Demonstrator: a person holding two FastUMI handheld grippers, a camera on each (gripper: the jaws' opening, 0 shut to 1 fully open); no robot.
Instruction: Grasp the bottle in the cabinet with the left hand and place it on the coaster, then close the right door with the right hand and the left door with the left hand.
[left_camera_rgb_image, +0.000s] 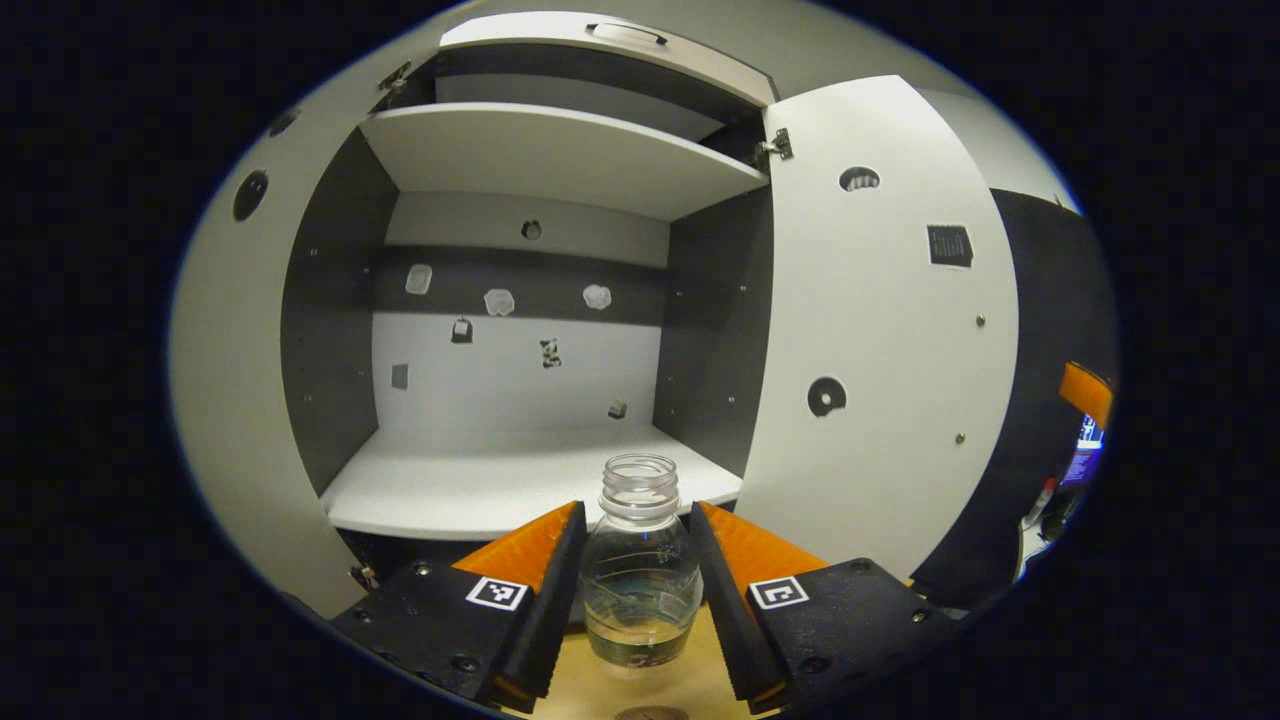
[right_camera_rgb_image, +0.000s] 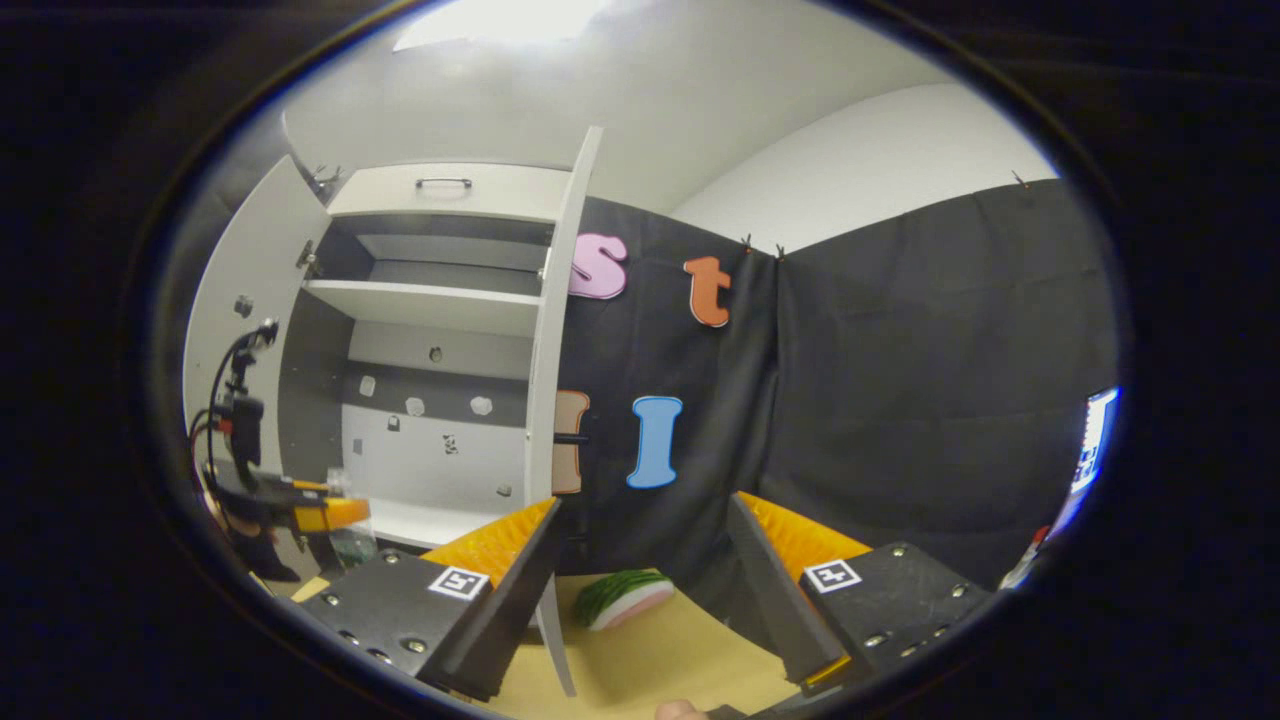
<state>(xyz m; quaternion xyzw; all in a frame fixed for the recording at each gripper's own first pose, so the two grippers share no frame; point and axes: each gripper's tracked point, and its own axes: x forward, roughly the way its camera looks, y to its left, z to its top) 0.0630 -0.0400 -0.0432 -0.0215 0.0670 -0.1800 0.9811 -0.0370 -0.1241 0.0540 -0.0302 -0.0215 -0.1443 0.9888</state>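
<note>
A clear, uncapped bottle (left_camera_rgb_image: 640, 585) with a little liquid stands upright between the fingers of my left gripper (left_camera_rgb_image: 638, 515), which is shut on its body just in front of the open cabinet (left_camera_rgb_image: 500, 480), over the wooden table (left_camera_rgb_image: 570, 690). A small round rim, perhaps the coaster (left_camera_rgb_image: 650, 713), peeks in at the bottom edge below the bottle. In the right gripper view the left gripper (right_camera_rgb_image: 325, 512) and the bottle (right_camera_rgb_image: 352, 545) are at the far left. My right gripper (right_camera_rgb_image: 640, 580) is open and holds nothing. The right door (right_camera_rgb_image: 552, 380) stands open edge-on, and so does the left door (right_camera_rgb_image: 240, 290).
The cabinet's lower shelf (left_camera_rgb_image: 470, 490) is bare, with an upper shelf (left_camera_rgb_image: 560, 150) above it. The right door (left_camera_rgb_image: 880, 330) and the left door (left_camera_rgb_image: 230, 420) flank the opening. A toy watermelon slice (right_camera_rgb_image: 625, 597) lies on the table (right_camera_rgb_image: 660, 660) near the black cloth wall.
</note>
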